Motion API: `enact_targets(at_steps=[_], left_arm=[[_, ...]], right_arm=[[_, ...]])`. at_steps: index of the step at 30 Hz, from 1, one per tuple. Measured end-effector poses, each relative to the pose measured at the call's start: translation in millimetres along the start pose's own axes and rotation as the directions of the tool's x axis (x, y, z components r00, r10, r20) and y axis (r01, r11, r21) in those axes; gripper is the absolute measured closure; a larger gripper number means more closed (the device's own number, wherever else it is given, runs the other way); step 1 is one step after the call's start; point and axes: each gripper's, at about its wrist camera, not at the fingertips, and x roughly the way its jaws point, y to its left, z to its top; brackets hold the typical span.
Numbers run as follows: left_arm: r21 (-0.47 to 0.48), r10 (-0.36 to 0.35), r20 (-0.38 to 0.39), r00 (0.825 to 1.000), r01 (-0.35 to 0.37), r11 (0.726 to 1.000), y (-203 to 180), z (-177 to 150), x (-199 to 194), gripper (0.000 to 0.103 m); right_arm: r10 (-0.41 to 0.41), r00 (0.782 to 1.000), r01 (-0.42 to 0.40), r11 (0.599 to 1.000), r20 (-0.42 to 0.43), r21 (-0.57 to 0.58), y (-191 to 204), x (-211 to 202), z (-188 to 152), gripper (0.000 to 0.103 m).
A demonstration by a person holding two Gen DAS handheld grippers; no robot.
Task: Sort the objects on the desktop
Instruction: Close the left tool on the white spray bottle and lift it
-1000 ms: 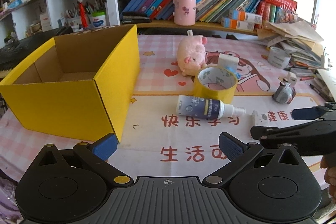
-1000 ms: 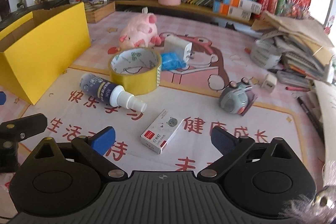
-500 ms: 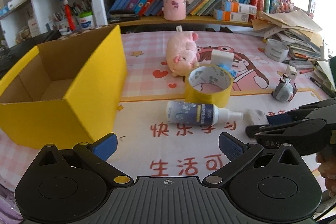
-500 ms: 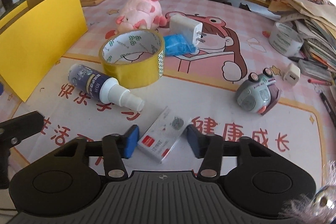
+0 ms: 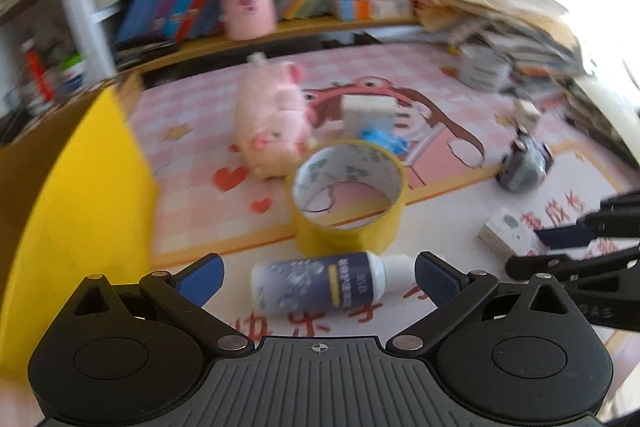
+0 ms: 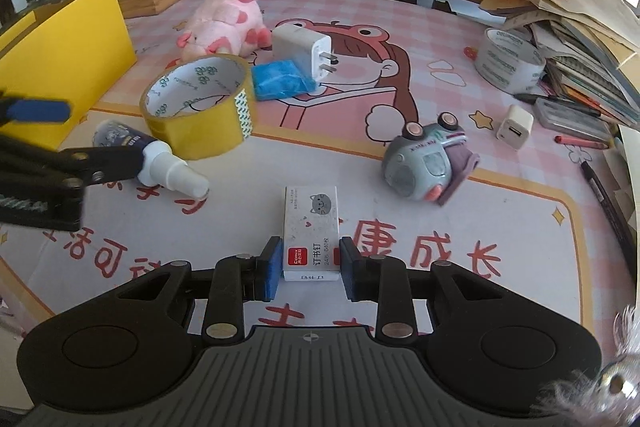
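My right gripper is closing onto a white staple box that lies on the printed desk mat; both blue pads press its near end. From the left wrist that gripper shows at the right edge over the same box. My left gripper is open, and a dark-labelled spray bottle lies on its side between the fingers without touching them. The right wrist view shows the left gripper at the left, covering part of the bottle. An open yellow cardboard box stands on the left.
A yellow tape roll stands just behind the bottle. Beyond it are a pink plush pig, a white charger and a blue packet. To the right lie a grey toy car, a small white plug, a white tape roll and stacked books.
The right gripper went from wide open to shut on the staple box. The left gripper moved forward and right until its open fingers flank the spray bottle; its view is now blurred.
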Motion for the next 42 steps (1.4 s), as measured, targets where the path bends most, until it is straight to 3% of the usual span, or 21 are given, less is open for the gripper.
enact_targets(at_steps=[3,5,7,15,18,23,29,32,42], left_arm=[[0.062,-0.057,-0.044,0.997,0.059,0.996,-3.3,2.7,13.4,0.002],[0.091,-0.058,-0.05,0.997,0.062,0.994,-6.2,3.5,18.0,0.004],[0.097,-0.086,-0.091,0.992,0.095,0.991,-8.9,4.5,23.2,0.022],[0.107,-0.13,-0.181,0.975,0.151,0.983,-20.0,-6.2,14.9,0.036],[0.082,-0.147,-0.194,0.97,0.166,0.983,-21.2,-10.7,9.1,0.046],[0.063,-0.144,-0.186,0.972,0.158,0.985,-24.0,-14.6,4.6,0.052],[0.034,-0.129,-0.175,0.976,0.138,0.99,-25.7,-14.1,3.1,0.071],[-0.013,-0.14,-0.204,0.969,0.141,0.99,-25.1,-12.2,0.8,0.072],[-0.007,-0.104,-0.196,0.975,0.105,0.994,-32.9,-19.6,-4.8,0.07]], right_arm=[[0.006,1.0,-0.006,1.0,0.001,0.004,-1.5,-1.1,-1.2,0.075],[0.01,1.0,-0.01,1.0,0.002,0.006,-2.2,-1.4,-1.4,0.075],[0.009,1.0,-0.009,1.0,0.002,0.006,-2.3,-1.4,-1.5,0.075],[0.014,1.0,-0.014,1.0,0.004,0.013,-3.0,-2.0,-2.7,0.075],[0.012,1.0,-0.012,1.0,0.004,0.013,-2.8,-2.0,-2.8,0.075],[0.008,1.0,-0.008,1.0,0.004,0.011,-2.2,-2.4,-3.1,0.075],[-0.01,1.0,0.01,1.0,0.0,-0.009,3.0,-2.4,-2.7,0.074],[-0.012,1.0,0.012,1.0,-0.001,-0.012,3.4,-2.1,-2.1,0.074],[-0.007,1.0,0.007,1.0,0.01,-0.022,2.7,-1.7,-3.6,0.072]])
